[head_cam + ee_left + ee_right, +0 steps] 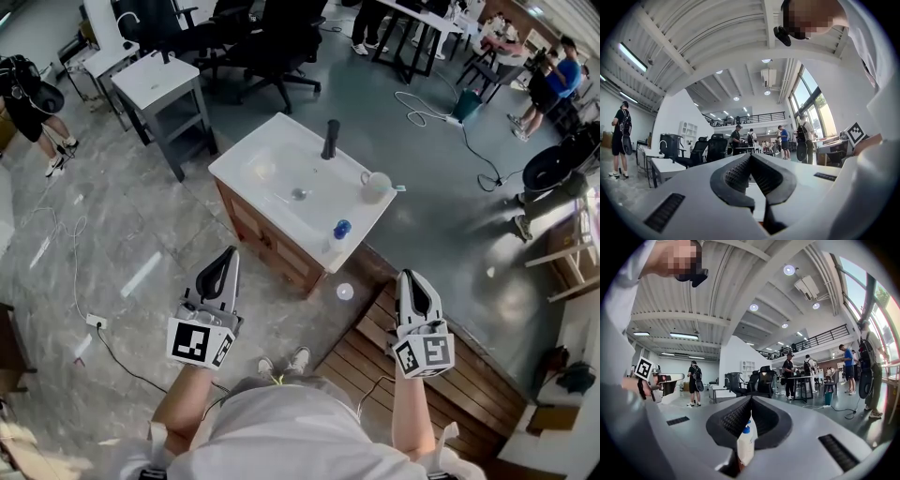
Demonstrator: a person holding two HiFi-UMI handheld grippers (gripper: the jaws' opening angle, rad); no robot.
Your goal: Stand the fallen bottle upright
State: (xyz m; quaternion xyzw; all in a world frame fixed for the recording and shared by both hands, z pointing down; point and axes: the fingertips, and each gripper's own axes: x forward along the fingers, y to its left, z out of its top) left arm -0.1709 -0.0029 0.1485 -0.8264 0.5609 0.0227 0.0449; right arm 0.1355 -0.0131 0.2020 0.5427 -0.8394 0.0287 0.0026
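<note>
A white sink top [272,155] on a wooden cabinet [255,232] stands in the middle of a grey concrete floor [141,225]. A black tap [330,139] rises at its back edge and a white cup [376,186] sits near its right corner. The bottle [339,232], pale with a blue cap, stands upright on the front right corner of the top, close to the edge. The left gripper [230,255] and right gripper [409,277] are held level in front of the person, well apart from the sink. Both have their jaws closed tip to tip with nothing between them. In the right gripper view the bottle shows only through the gap behind the tips. A wooden deck [375,347] lies under the right gripper. Behind the sink are black chairs [272,37], a grey table [155,80], loose cables [441,112] and people standing.
</note>
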